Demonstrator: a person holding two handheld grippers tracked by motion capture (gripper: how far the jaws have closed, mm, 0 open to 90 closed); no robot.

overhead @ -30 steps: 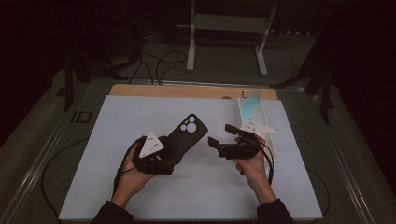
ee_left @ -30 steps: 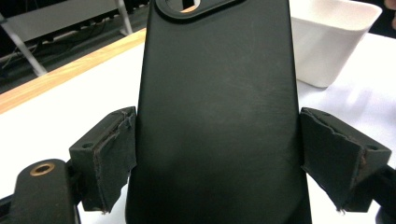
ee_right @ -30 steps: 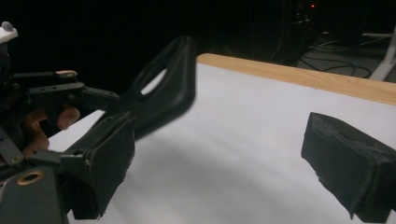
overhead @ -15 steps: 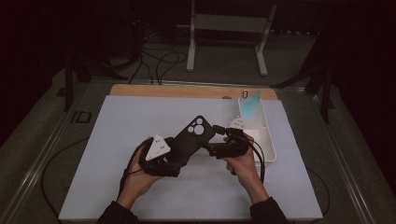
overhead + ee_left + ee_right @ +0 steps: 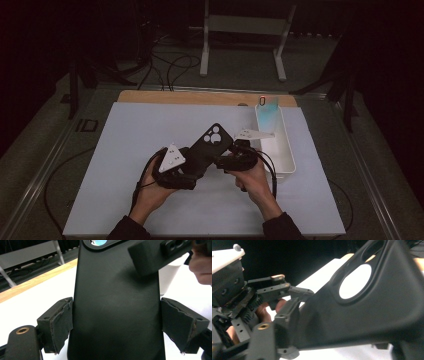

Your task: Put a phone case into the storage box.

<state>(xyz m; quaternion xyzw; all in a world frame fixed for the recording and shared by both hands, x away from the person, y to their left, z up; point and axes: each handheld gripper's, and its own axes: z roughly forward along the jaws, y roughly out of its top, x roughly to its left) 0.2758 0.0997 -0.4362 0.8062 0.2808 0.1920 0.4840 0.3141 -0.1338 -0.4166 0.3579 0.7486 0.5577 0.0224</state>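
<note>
place: lab-style recording bench in a dark room | evidence: white work board (image 5: 125, 150) is lying on a wooden tabletop (image 5: 200, 98) | beyond the board: a metal stand (image 5: 245, 30) is standing and loose cables (image 5: 165, 65) are trailing across the floor | surroundings: blacked out
</note>
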